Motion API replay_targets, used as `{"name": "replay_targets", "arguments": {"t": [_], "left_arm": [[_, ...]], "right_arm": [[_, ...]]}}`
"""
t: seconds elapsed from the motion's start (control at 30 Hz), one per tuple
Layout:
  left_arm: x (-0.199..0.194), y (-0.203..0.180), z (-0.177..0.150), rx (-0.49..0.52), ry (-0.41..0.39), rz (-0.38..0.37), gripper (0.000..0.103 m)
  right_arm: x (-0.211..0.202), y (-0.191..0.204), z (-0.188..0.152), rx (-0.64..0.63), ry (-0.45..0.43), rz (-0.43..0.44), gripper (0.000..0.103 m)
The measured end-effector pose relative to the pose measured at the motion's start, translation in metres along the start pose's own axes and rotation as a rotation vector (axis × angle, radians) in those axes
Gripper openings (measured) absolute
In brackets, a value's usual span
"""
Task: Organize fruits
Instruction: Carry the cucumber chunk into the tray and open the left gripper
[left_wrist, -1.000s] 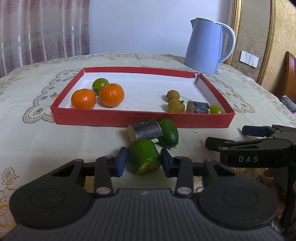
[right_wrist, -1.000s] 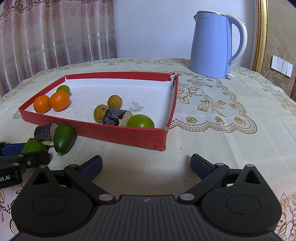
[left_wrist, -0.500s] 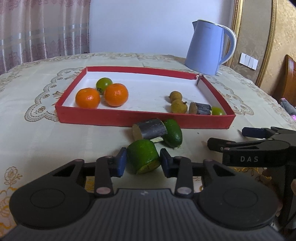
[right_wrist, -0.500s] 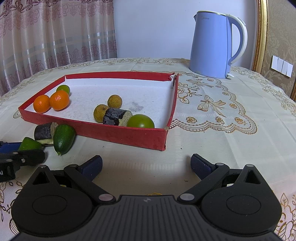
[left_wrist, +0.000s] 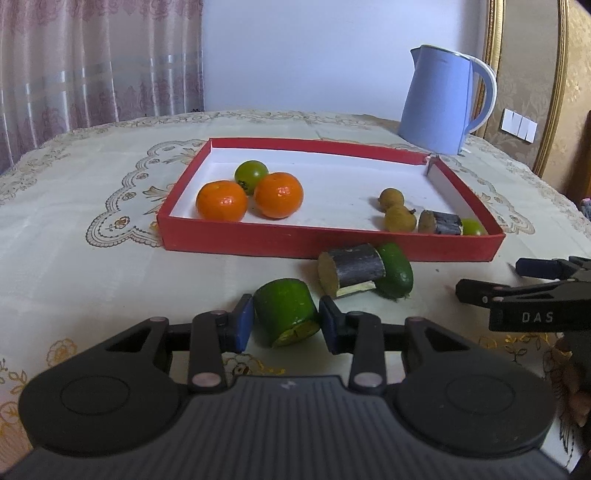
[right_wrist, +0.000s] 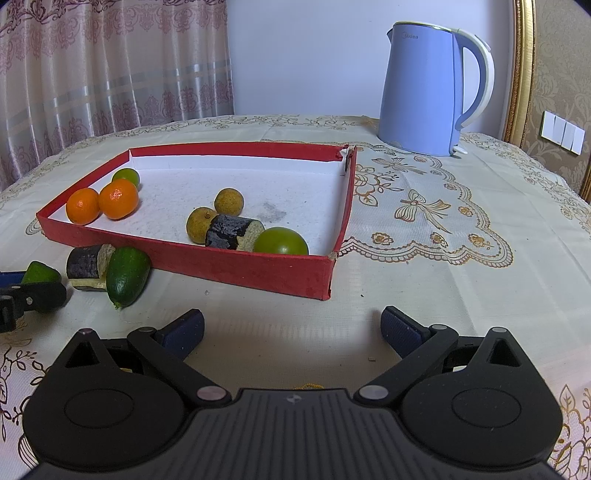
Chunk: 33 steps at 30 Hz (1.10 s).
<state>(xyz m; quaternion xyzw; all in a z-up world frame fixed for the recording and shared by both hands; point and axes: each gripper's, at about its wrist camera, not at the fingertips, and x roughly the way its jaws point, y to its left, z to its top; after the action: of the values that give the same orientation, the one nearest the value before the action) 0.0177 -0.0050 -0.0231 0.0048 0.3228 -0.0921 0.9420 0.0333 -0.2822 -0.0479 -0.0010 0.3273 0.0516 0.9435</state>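
The red tray (left_wrist: 332, 242) is sitting on the table, already holding oranges and small fruits. The left gripper (left_wrist: 286, 321) is clamping the cut green fruit (left_wrist: 286, 308) just short of it; lifting clear of the wall before crossing seems wise. The right gripper (right_wrist: 291, 332) is hovering empty, jaws wide apart. Whether the fruit is off the cloth is unclear.

Soft, even daylight through the curtain (right_wrist: 110, 74) at upper left, faint shadows, small glare on oranges (left_wrist: 279, 195), sharp focus, strong fisheye bending toward dark corners.
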Motion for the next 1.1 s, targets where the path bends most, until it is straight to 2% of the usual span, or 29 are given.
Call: {"name": "replay_targets", "arguments": {"t": [0.3, 0.6, 0.77, 0.9, 1.1], "left_arm": [[0.004, 0.008, 0.004, 0.01, -0.002, 0.012, 0.034], [0.003, 0.015, 0.026, 0.022, -0.056, 0.027, 0.034], [0.004, 0.019, 0.033, -0.002, -0.054, -0.002, 0.034], [0.001, 0.009, 0.044, 0.029, -0.094, -0.015, 0.034], [0.022, -0.011, 0.067, 0.081, -0.095, -0.064, 0.034]], "right_arm": [[0.0, 0.0, 0.0, 0.0, 0.0, 0.0, 0.103], [0.0, 0.0, 0.0, 0.0, 0.0, 0.0, 0.103], [0.0, 0.0, 0.0, 0.0, 0.0, -0.001, 0.103], [0.0, 0.0, 0.0, 0.0, 0.0, -0.001, 0.103], [0.0, 0.0, 0.0, 0.0, 0.0, -0.001, 0.103]]}}
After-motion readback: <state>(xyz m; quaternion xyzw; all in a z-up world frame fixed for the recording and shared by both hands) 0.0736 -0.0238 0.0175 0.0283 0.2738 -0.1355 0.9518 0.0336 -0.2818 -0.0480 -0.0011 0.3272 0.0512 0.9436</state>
